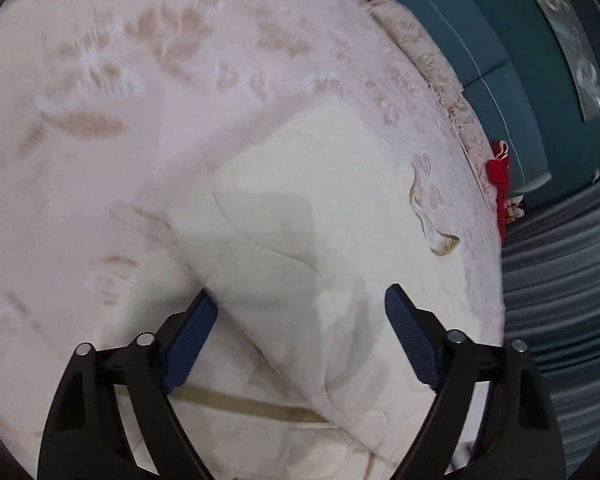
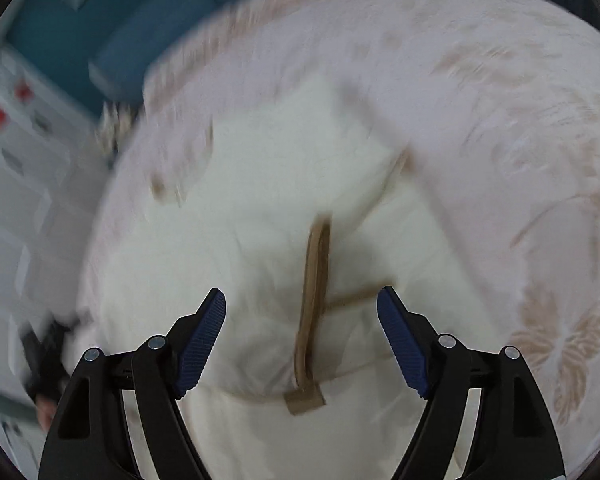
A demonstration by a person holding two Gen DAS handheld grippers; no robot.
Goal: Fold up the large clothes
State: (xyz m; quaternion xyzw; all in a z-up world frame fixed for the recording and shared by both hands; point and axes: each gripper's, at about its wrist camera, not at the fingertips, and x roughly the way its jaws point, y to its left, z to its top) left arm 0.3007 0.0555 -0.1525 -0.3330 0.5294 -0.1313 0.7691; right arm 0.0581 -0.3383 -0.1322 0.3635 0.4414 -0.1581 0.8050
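Both the left gripper (image 1: 300,312) and the right gripper (image 2: 301,312) hover with jaws apart, gripping nothing, over the cream quilted garment (image 1: 300,216) heaped on the floral bedspread (image 1: 100,80). Best to pinch an outer edge near the tan strap (image 2: 314,300), clamping the padded layers before lifting.

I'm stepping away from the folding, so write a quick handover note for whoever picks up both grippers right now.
Left gripper: jaws open, holding nothing, over the cream quilted garment.
Right gripper: jaws open, holding nothing, above the garment's tan loop strap.
Garment lies bunched, partly folded over itself, on the pink leaf-patterned bedspread.
Done: some layers already overlap.
Left: regrip the edges, finish folding, smooth flat.
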